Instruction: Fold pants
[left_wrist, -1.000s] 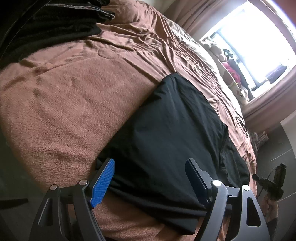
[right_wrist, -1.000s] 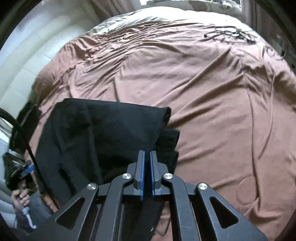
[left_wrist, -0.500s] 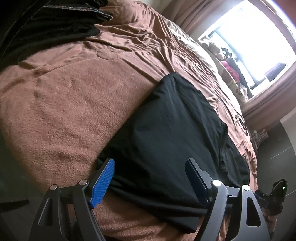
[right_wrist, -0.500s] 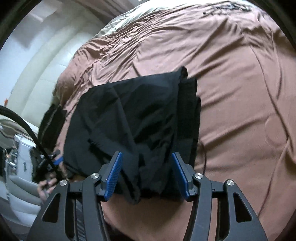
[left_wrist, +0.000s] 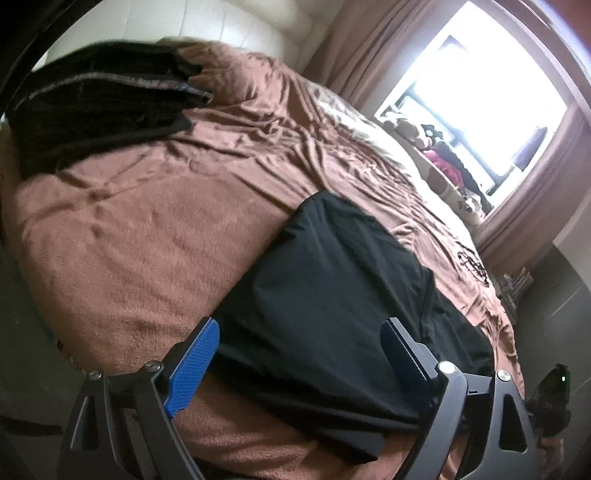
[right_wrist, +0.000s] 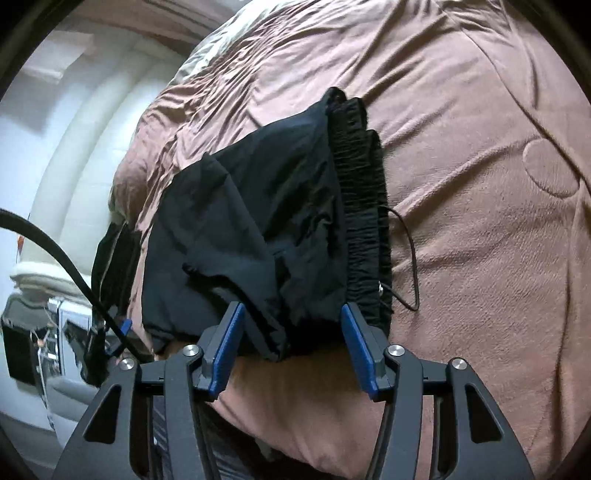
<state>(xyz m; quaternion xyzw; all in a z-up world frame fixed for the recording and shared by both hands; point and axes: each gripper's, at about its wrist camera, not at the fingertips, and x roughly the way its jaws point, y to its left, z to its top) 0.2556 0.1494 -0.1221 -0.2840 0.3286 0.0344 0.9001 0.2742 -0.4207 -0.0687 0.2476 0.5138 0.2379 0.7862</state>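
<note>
Both grippers, left (left_wrist: 299, 354) and right (right_wrist: 291, 332), gape over the black pants (right_wrist: 258, 221), jaws just shifted, gripping nothing; we should pinch every layer together before folding.

The right tongs (right_wrist: 291, 347), clamped shut a second ago, now straddle the pants (right_wrist: 258, 221) hem, jaws apart.

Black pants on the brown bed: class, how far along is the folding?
Done: the black pants lie folded into a compact stack on the brown blanket, waistband along one side. In hand: nothing; the left hand-held gripper and right hand-held gripper are open over an edge. Left: perhaps tucking in the loose drawstring.
</note>
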